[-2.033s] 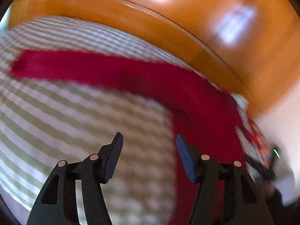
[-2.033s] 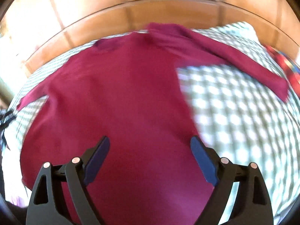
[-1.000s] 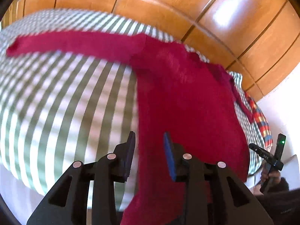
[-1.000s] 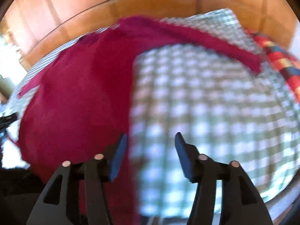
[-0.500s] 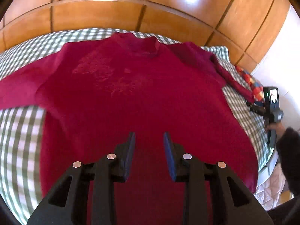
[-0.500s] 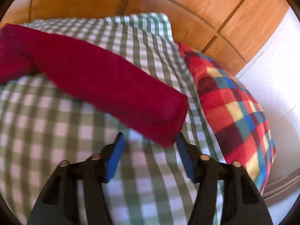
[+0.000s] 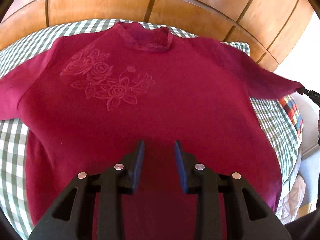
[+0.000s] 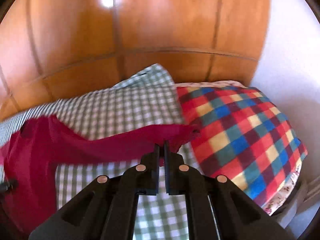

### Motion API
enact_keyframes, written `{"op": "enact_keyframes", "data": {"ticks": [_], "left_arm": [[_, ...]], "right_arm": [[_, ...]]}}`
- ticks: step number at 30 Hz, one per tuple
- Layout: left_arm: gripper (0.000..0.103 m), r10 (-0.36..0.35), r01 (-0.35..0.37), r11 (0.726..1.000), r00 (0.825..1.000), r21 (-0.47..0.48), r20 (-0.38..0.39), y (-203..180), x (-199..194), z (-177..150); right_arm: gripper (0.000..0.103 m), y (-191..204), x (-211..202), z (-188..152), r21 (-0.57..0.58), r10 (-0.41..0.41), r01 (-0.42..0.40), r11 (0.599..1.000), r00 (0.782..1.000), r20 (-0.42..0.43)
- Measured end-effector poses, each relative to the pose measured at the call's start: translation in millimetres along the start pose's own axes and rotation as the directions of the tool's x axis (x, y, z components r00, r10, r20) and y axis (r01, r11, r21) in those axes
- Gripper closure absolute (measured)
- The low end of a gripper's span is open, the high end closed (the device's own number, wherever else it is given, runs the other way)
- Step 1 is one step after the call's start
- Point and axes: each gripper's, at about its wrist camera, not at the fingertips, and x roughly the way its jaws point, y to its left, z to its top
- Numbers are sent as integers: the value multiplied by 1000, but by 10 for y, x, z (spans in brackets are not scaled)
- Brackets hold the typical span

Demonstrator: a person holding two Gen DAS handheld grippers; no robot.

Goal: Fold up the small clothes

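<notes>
A crimson sweater with an embossed flower pattern lies face up on a green-checked bedcover, its collar toward the wooden panelling. My left gripper hovers over the lower body of the sweater, its jaws a little apart with nothing between them. My right gripper is shut on the cuff of the sweater's right sleeve. The sleeve is lifted off the cover and stretches to the left. The left wrist view shows that gripper at the far right, at the sleeve's tip.
A multicoloured checked pillow lies just right of the held cuff. Wooden panelling stands behind the bed and a white wall is on the right. The bed's edge drops off at the right, with a quilted cloth below.
My right gripper closed on the sleeve's cuff and rose with it. My left gripper swung from the left side of the bed to above the sweater's body, its jaws unchanged.
</notes>
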Motion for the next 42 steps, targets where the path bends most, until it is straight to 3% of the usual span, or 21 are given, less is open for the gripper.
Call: {"op": "enact_keyframes", "data": {"ticks": [3, 7, 9, 10, 11, 12, 16, 18, 20, 21, 23, 27, 28, 30, 31, 36, 39, 42], "left_arm": [[74, -3, 3, 1000, 1000, -6, -1, 3, 1, 11], [74, 1, -1, 1000, 1000, -5, -4, 0, -12, 11], [74, 2, -2, 1000, 1000, -5, -7, 3, -21, 7], [74, 2, -2, 1000, 1000, -4, -8, 5, -25, 4], [74, 3, -3, 1000, 1000, -3, -9, 6, -27, 1], [74, 2, -3, 1000, 1000, -4, -9, 8, -29, -2], [74, -6, 6, 1000, 1000, -15, -6, 28, -13, 1], [74, -9, 9, 1000, 1000, -23, -5, 38, -1, -3], [74, -7, 7, 1000, 1000, -25, -3, 37, -1, -12], [74, -4, 4, 1000, 1000, -23, -2, 33, -5, -16], [74, 1, -1, 1000, 1000, -20, -5, 26, -11, -19], [74, 10, -10, 1000, 1000, -21, -7, 19, -26, -27], [74, 11, -11, 1000, 1000, -20, -7, 18, -29, -29], [73, 12, -12, 1000, 1000, -19, -6, 17, -30, -31], [74, 12, -12, 1000, 1000, -20, -7, 17, -30, -29], [71, 2, -2, 1000, 1000, -20, -5, 35, -23, -30], [69, -18, 18, 999, 1000, -32, 0, 59, -17, -29], [69, -37, 37, 998, 999, -52, -1, 87, -31, -11]], "right_arm": [[100, -204, 455, 120, 64, -71, 78, 995, 993, -98], [98, -411, 1087, 100, 108, -153, 178, 978, 967, -204], [76, -528, 1189, 95, 171, -164, 194, 966, 971, -175], [46, -591, 1179, 87, 208, -163, 192, 959, 975, -150], [27, -643, 1126, 63, 247, -171, 196, 949, 978, -119], [27, -690, 1040, 11, 281, -168, 187, 941, 982, -91], [30, -744, 884, -316, 358, -43, 79, 930, 993, -107], [43, -684, 916, -530, 393, 75, -20, 919, 989, -126], [57, -559, 1042, -718, 426, 185, -103, 899, 970, -156], [59, -522, 1115, -746, 441, 211, -121, 889, 964, -162], [59, -468, 1219, -766, 468, 212, -123, 875, 967, -140], [58, -722, 1382, -686, 648, 182, -122, 752, 983, -25], [63, -755, 1419, -669, 664, 172, -111, 739, 985, -26], [79, -759, 1447, -620, 660, 155, -83, 746, 987, -52], [96, -743, 1423, -592, 647, 160, -87, 758, 985, -56], [98, -740, 828, -510, 589, 131, -120, 799, 991, 24], [98, -706, 783, -560, 563, 125, -79, 823, 991, -44], [98, -678, 908, -572, 579, 115, -35, 814, 988, -102]]}}
